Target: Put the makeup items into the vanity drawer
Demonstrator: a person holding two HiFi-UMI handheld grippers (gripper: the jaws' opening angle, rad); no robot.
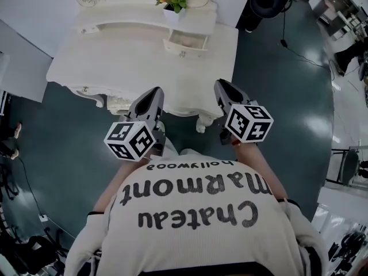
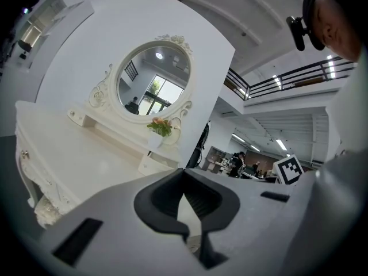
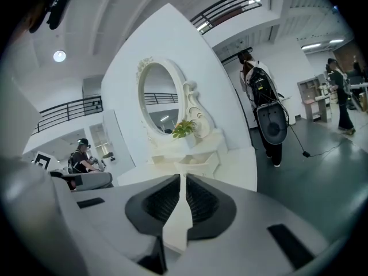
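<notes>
Left claw (image 1: 153, 94) and right claw (image 1: 222, 86) both closed, empty, mid-frame, short of the tabletop (image 1: 126, 62).
Vanity drawer (image 1: 185, 41) open at upper centre; no makeup items visible. Likely best: find one first, spread jaws before reaching.

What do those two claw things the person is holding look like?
The left claw and right claw are grey and pointed, with dark ribbed pads inside. Each carries a white cube with black square markers. The sleeves are pale.
</notes>
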